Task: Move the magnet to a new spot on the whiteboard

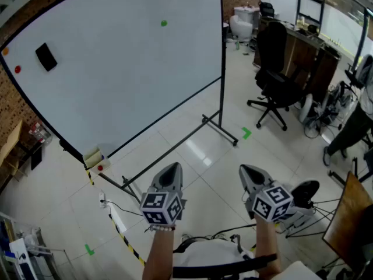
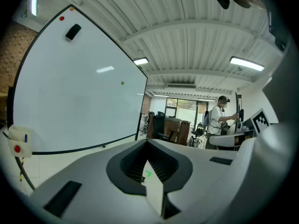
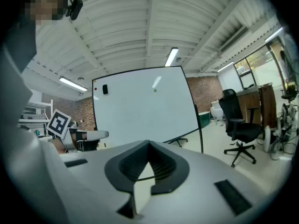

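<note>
The left hand-held gripper [image 1: 171, 169] and the right hand-held gripper [image 1: 249, 171], two in all, hang low, each with jaws together on nothing, well apart from the one whiteboard [image 1: 116, 92]. One black office chair [image 1: 275, 69] stands to its right. The board carries one black eraser [image 1: 46, 56] and three magnets: green magnet [image 1: 164, 23] upper middle, red magnet [image 1: 17, 69] and orange magnet [image 1: 5, 51] near the left edge.
</note>
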